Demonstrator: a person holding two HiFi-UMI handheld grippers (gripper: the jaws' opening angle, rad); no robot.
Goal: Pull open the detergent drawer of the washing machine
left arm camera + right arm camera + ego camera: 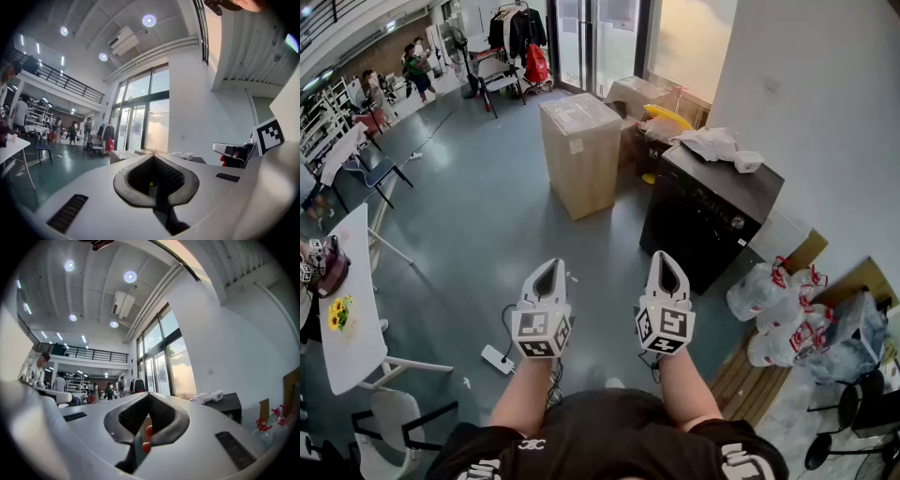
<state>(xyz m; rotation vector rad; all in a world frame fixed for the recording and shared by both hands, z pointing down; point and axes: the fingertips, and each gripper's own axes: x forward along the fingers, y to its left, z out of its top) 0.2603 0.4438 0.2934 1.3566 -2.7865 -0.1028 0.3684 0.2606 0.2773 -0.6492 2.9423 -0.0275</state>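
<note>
Floor (487,216): grey-green and open, spreading ahead of the person to glass doors at its far edge.
Washing machine (703,225): a black front-loader standing at the floor's right edge against the white wall (825,94), well ahead of both grippers.
Detergent drawer: somewhere on the machine's dark front, but too small and dark to pick out. Whether it is in or out cannot be told.
Machine top: a white bundle (708,142) lies along the rear edge, with a small white box (748,161) just beside it.
Cardboard box (581,150): tall and upright on the floor, near the machine's left side but apart from it.
Plastic bags (778,309): white with red ties, heaped at the floor's right edge on the near side of the machine.
White table (347,309): at the floor's left edge, with yellow flowers near its close end.
Power strip (497,358): lies on the floor just left of the left forearm.
Left gripper (547,270): held out on a bare forearm, pointing ahead. Its jaws are together with the tips meeting, and nothing is between them.
Right gripper (665,259): beside the left one but apart from it, aimed toward the machine. Its jaws are pressed together and hold nothing.
</note>
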